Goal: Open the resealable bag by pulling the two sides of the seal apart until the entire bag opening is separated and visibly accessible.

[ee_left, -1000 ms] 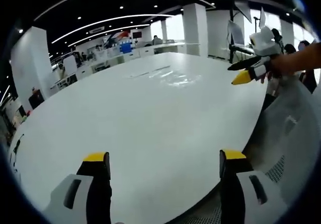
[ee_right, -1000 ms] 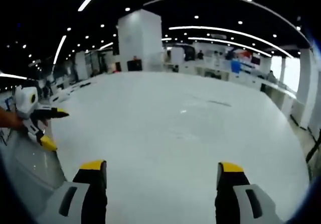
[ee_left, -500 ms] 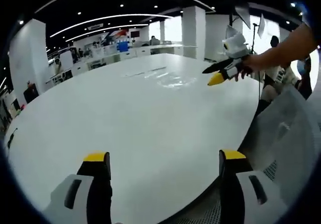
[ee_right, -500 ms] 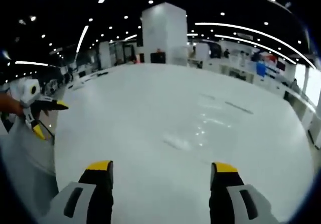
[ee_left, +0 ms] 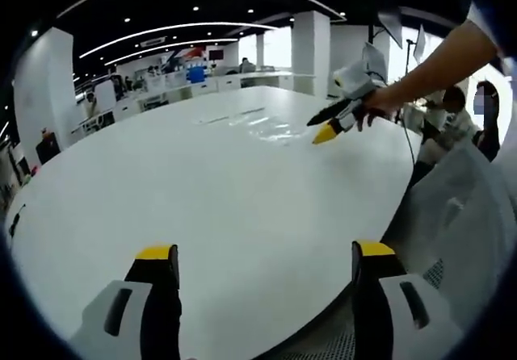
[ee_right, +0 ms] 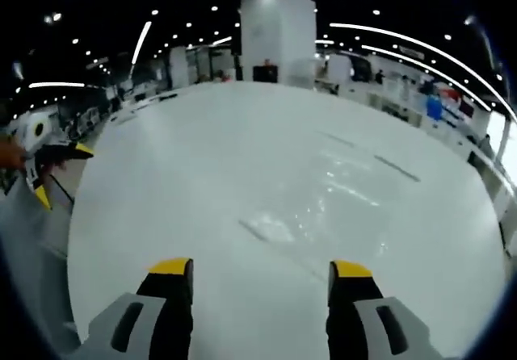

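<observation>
Your left gripper (ee_left: 262,267) sits at the bottom of the left gripper view with its fingers apart and nothing between them, low over the near edge of the white surface (ee_left: 202,190), with a pale mesh chair back (ee_left: 464,239) at the lower right. Your right gripper (ee_right: 260,283) at the bottom of the right gripper view also has its fingers apart and empty, and it appears again in the upper right of the left gripper view, reaching in over the surface. The resealable bag (ee_right: 279,229) lies flat on the surface just beyond those fingers, a clear glinting sheet that is hard to read; its long axis seems to run from centre left toward the lower right of the frame, but you cannot tell which end carries the seal. The risk, as I judge it: the film is nearly invisible and flat, so your fingers may close on both sides together, miss an edge, or push it along the smooth top. Beyond stand white pillars (ee_right: 277,29) and ceiling lights.
</observation>
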### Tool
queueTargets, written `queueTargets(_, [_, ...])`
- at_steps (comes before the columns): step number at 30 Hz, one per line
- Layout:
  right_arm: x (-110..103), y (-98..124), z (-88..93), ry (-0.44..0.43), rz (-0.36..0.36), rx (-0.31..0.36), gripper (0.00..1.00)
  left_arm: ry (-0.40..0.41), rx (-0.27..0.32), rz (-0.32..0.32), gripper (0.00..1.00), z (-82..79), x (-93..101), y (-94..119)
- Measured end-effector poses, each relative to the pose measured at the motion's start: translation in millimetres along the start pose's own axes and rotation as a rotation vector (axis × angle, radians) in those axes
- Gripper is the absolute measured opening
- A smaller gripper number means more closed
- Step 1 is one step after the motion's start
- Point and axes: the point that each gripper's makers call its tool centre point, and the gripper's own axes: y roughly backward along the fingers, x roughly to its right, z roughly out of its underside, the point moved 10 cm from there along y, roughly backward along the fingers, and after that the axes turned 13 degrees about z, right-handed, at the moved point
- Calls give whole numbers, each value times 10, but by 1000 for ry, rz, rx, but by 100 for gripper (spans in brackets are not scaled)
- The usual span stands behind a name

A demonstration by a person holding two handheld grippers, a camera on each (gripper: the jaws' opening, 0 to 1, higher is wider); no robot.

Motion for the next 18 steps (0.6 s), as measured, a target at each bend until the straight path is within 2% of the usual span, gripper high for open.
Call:
queueTargets(8, [32, -135, 17, -21, -9, -35, 59, -2, -18, 3, 86, 16, -1, -8])
queueTargets(13, [-21, -164, 73, 5, -35, -70, 55, -7, -24, 6, 86, 20, 2, -9])
queueTargets(18, [2, -169, -18, 23, -14, -17, 57, -9, -27, 7, 85, 21, 3, -8])
